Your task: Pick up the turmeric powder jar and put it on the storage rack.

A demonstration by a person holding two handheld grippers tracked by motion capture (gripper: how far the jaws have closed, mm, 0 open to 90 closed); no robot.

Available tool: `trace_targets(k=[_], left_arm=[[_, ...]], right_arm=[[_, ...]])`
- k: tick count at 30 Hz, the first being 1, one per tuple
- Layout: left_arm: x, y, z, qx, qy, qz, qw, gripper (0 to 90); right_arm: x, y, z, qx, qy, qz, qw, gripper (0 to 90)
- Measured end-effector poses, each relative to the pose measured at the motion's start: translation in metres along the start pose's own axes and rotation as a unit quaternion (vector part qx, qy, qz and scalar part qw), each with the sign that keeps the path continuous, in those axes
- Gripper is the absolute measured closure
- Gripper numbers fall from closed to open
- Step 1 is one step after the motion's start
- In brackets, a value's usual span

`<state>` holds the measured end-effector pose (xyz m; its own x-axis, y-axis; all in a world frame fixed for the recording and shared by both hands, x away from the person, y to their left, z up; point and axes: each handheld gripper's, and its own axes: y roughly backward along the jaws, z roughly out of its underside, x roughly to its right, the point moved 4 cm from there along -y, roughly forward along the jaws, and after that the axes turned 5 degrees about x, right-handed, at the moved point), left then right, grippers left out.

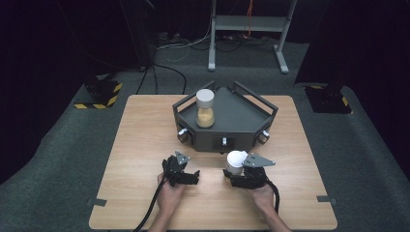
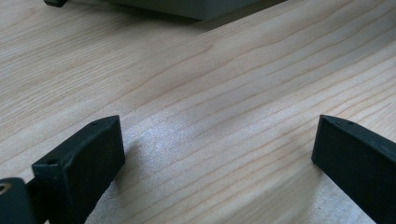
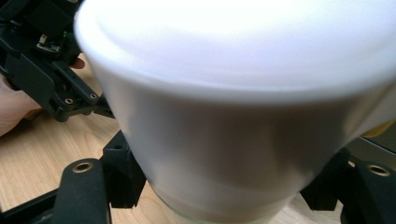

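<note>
Right gripper [image 1: 235, 170] is clamped on a white-capped jar [image 1: 236, 162], lower middle of the high view, just in front of the grey tray [image 1: 241, 121]. Left gripper [image 1: 186, 170] sits spread wide over bare surface [image 1: 140, 145], holding nothing.

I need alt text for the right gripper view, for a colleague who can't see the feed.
A white-lidded jar looms close and blurred, clamped between the black jaws of the right hand-held gripper. Behind it at upper left, the left hand-held gripper sits over the light wooden table, with part of the person's hand beside it.
</note>
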<state>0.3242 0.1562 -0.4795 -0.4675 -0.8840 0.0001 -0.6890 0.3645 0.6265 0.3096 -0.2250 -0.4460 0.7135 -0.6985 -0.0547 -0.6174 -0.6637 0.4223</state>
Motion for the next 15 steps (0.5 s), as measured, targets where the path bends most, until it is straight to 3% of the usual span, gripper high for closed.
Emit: trace_targets(k=[10, 15], left_arm=[[0.0, 0.0, 0.0, 0.0, 0.0, -0.001, 1.0, 2.3], [0.0, 0.0, 0.0, 0.0, 0.0, -0.001, 1.0, 2.3]], right_arm=[[0.008, 0.009, -0.008, 0.002, 0.001, 0.002, 1.0, 30.1], [0.011, 0.013, -0.015, 0.008, -0.006, 0.015, 0.9998, 30.2]])
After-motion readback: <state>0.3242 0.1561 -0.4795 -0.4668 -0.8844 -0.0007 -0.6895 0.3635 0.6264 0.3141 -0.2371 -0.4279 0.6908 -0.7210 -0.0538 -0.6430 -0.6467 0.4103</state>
